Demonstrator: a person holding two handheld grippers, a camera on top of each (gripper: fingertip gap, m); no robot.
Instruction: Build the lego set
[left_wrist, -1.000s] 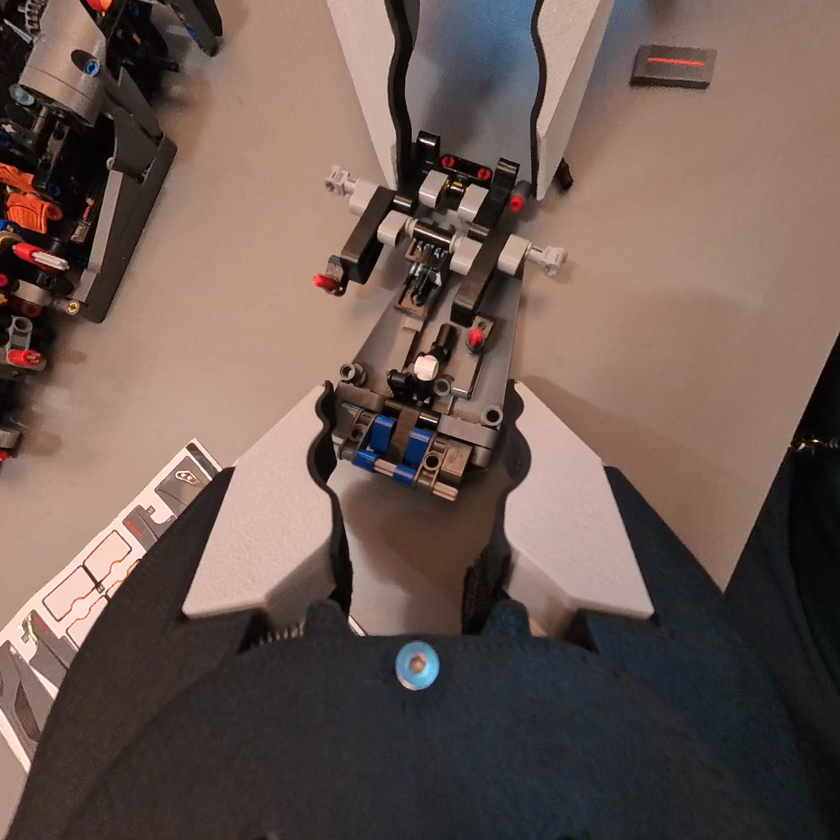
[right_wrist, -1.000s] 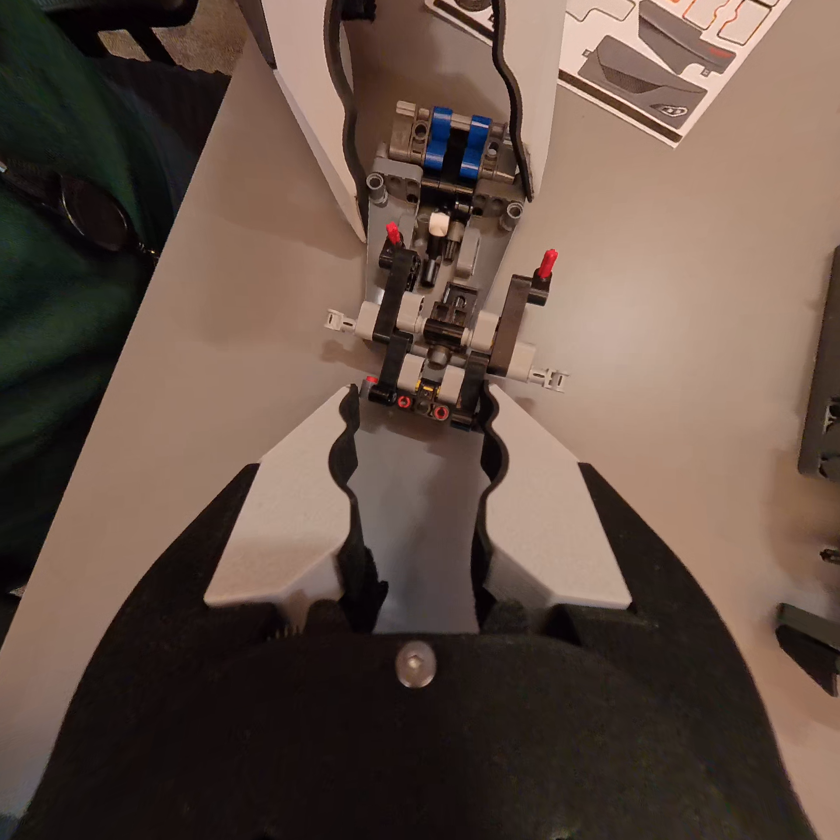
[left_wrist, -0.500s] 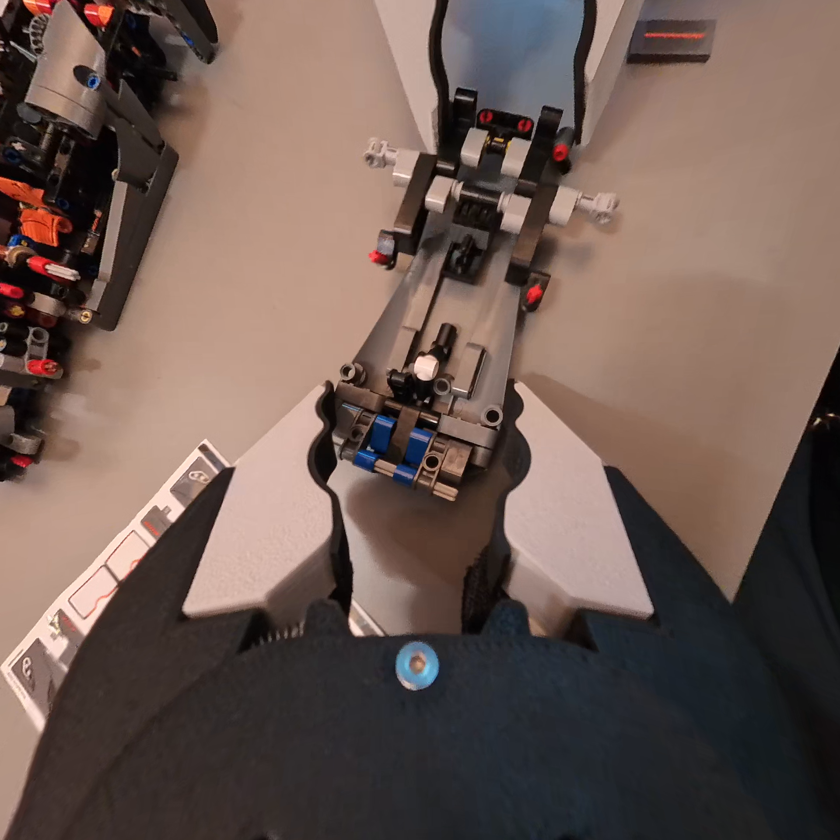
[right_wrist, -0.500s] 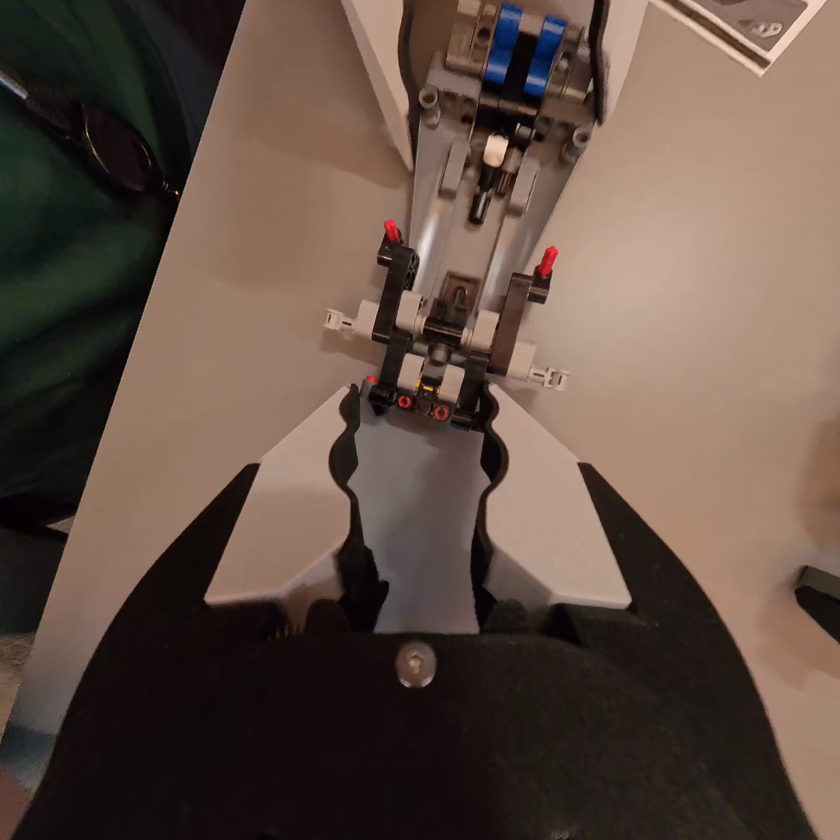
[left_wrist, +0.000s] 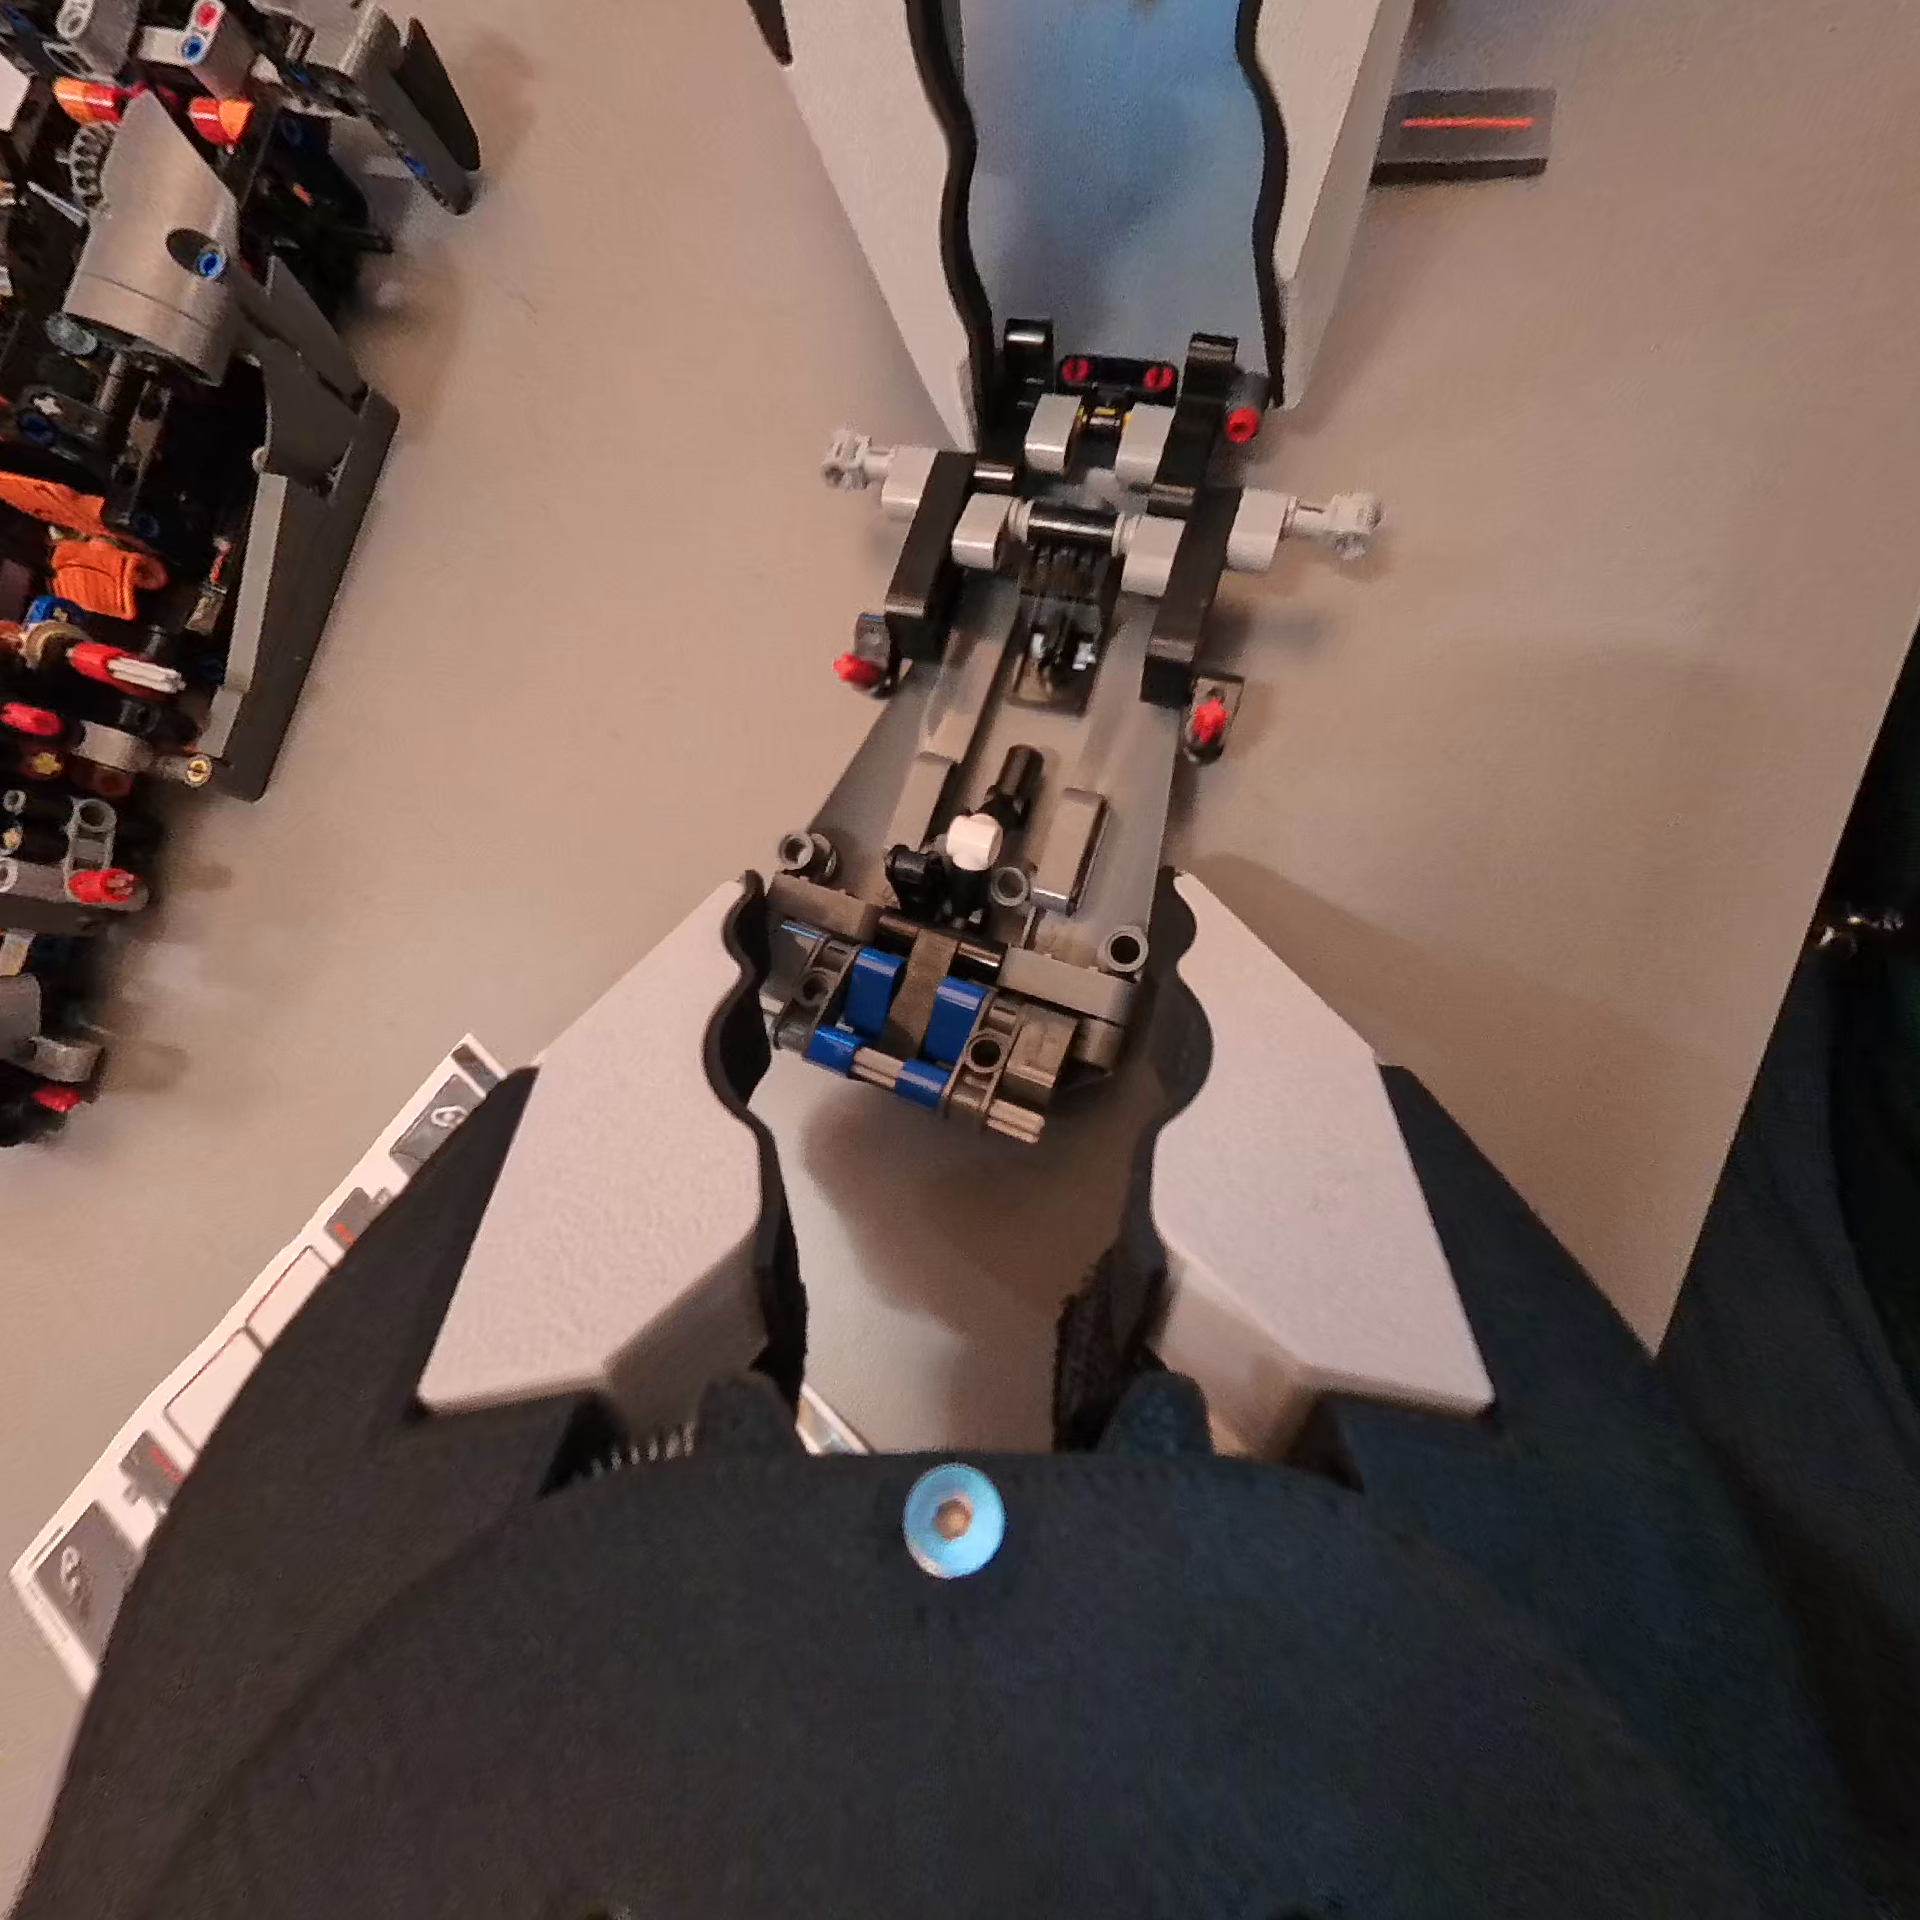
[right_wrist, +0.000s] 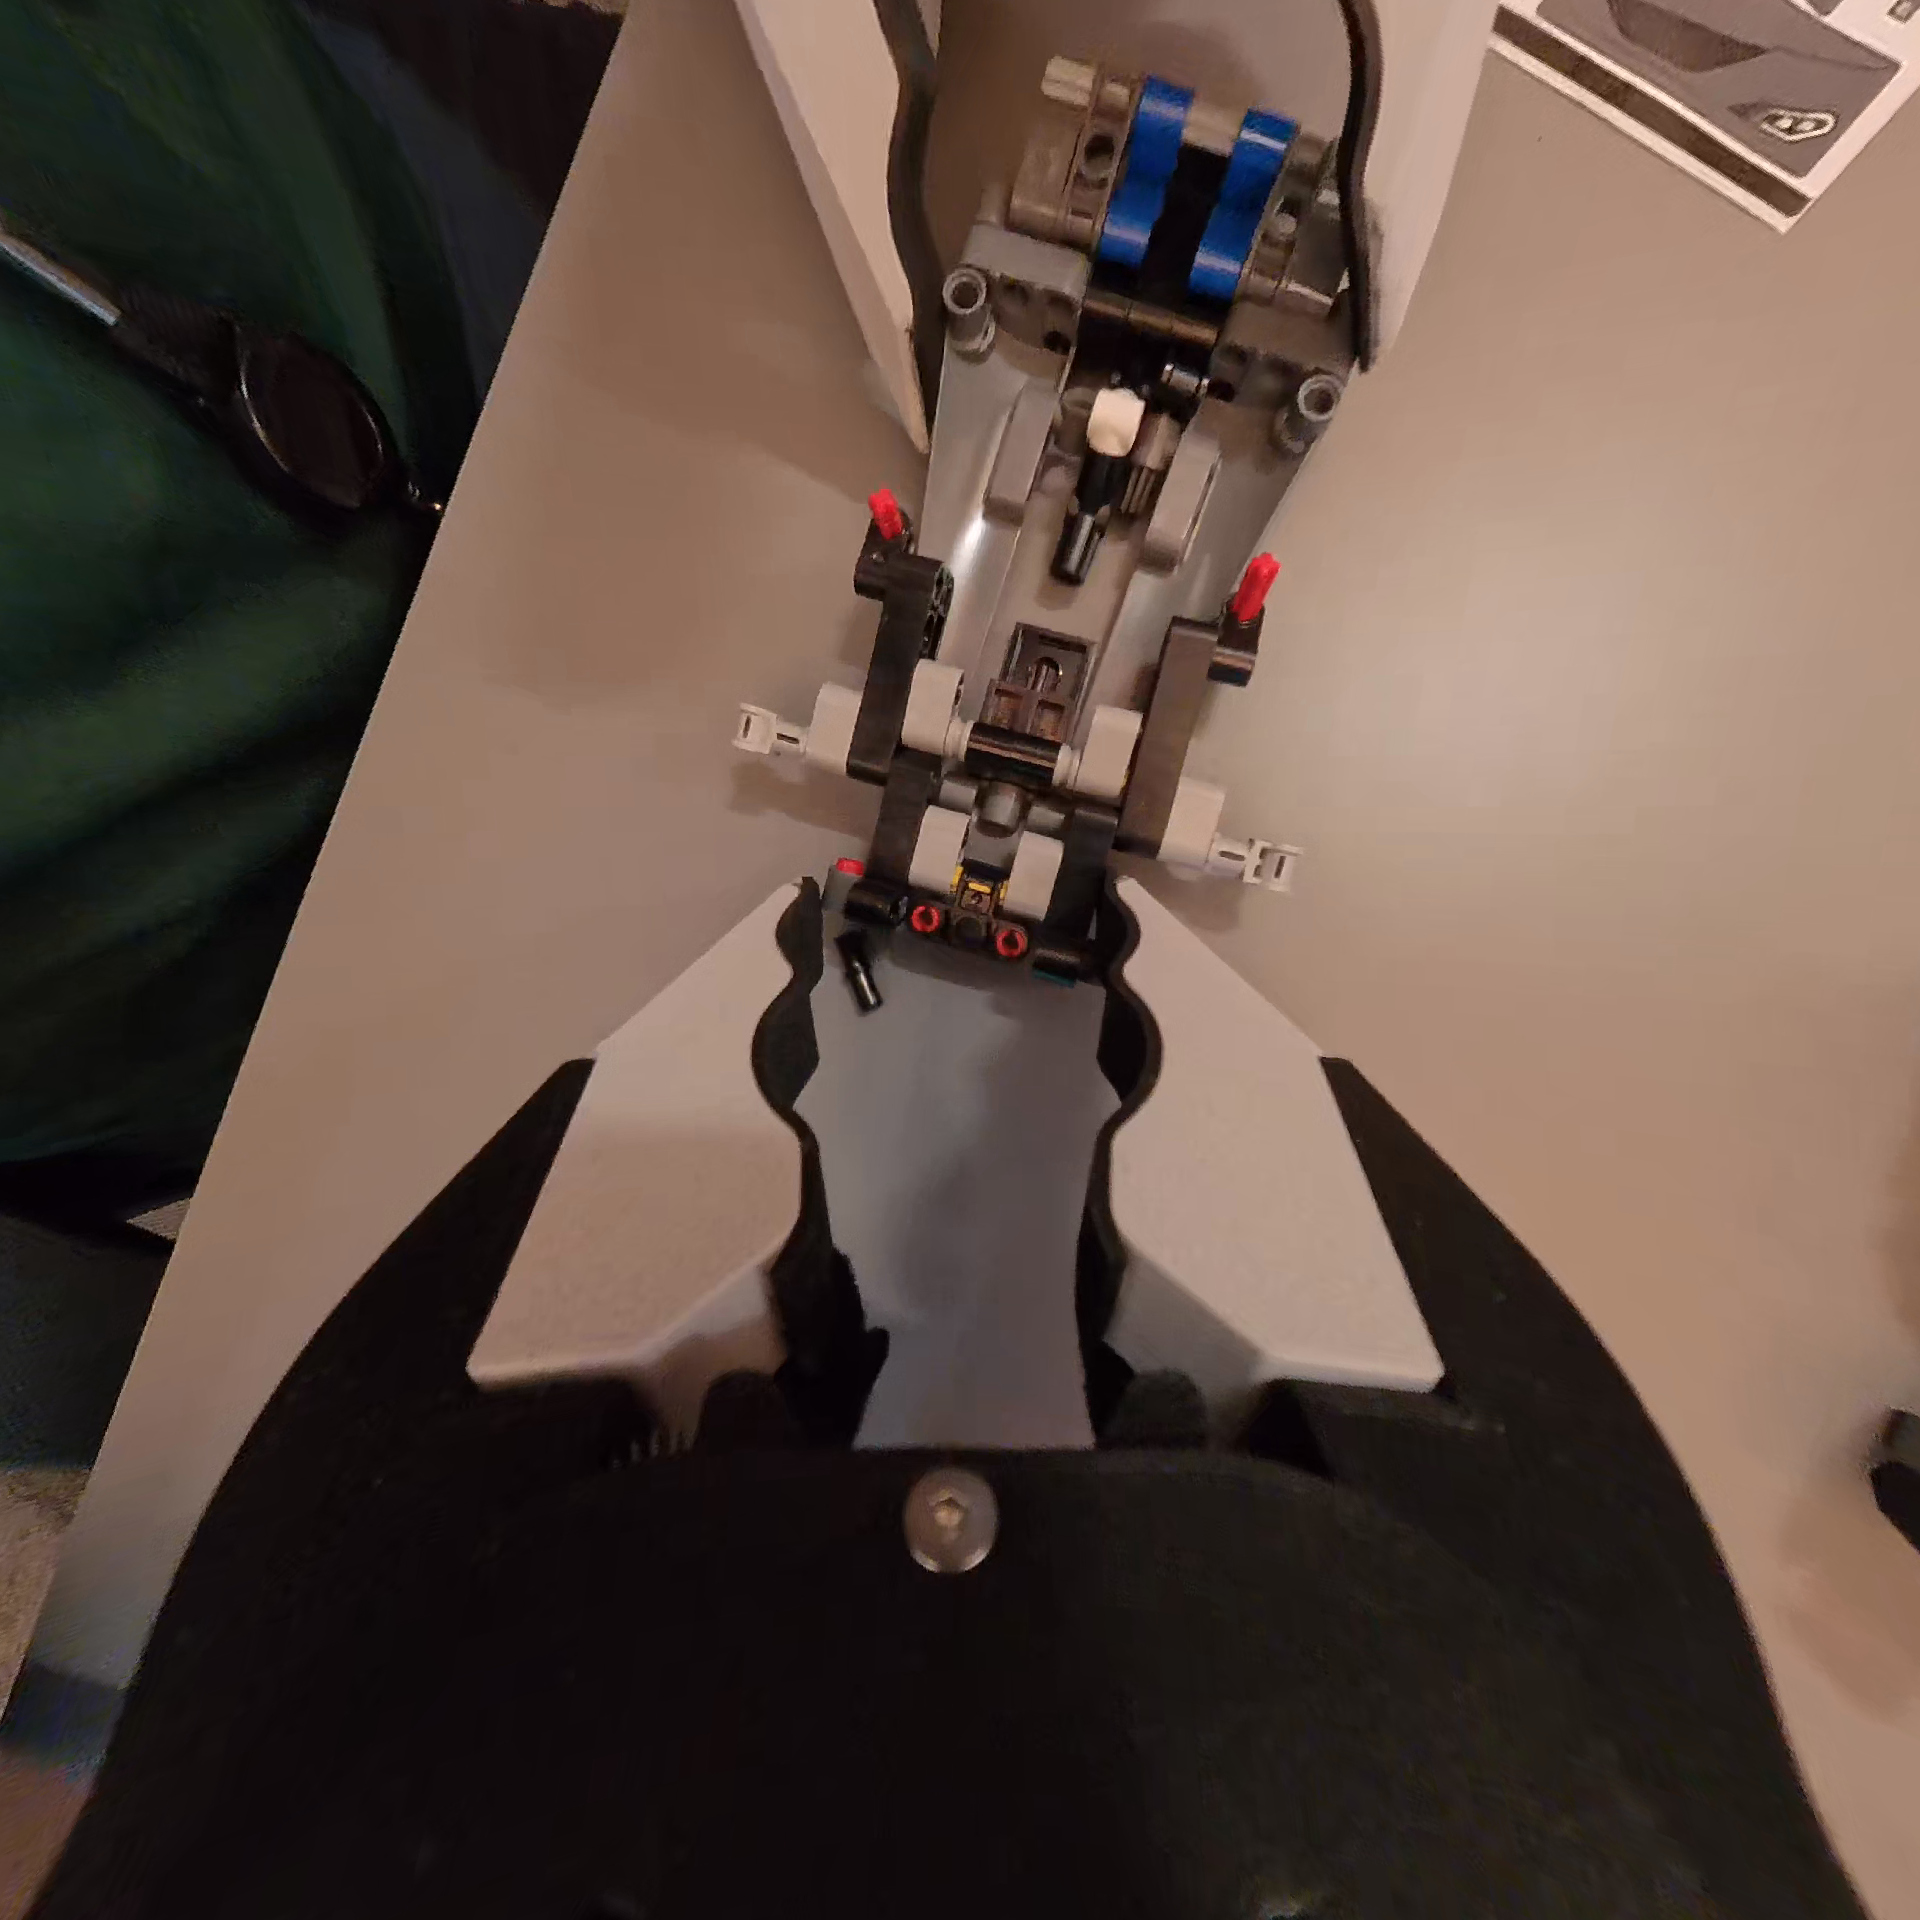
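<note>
Overhead, both grippers hold one lego assembly (left_wrist: 1039, 727) above the table (left_wrist: 623, 520).
Left gripper (left_wrist: 956, 997) pinches the blue-and-grey end; right gripper (right_wrist: 961, 940) clamps the black end with red pins (a small black pin (right_wrist: 860, 971) sits loose at its left fingertip). Sticker sheet (left_wrist: 208, 1351) lies nearby.

Both wrist cameras sit close above lego assembly (left_wrist: 1023, 727), facing each other along its length. Left wrist view looks from blue-piece end toward black-frame end; right wrist view (right_wrist: 1023, 582) opposite. Shared: assembly, table (left_wrist: 623, 582), sticker sheet (right_wrist: 1704, 104) near blue-piece end.
</note>
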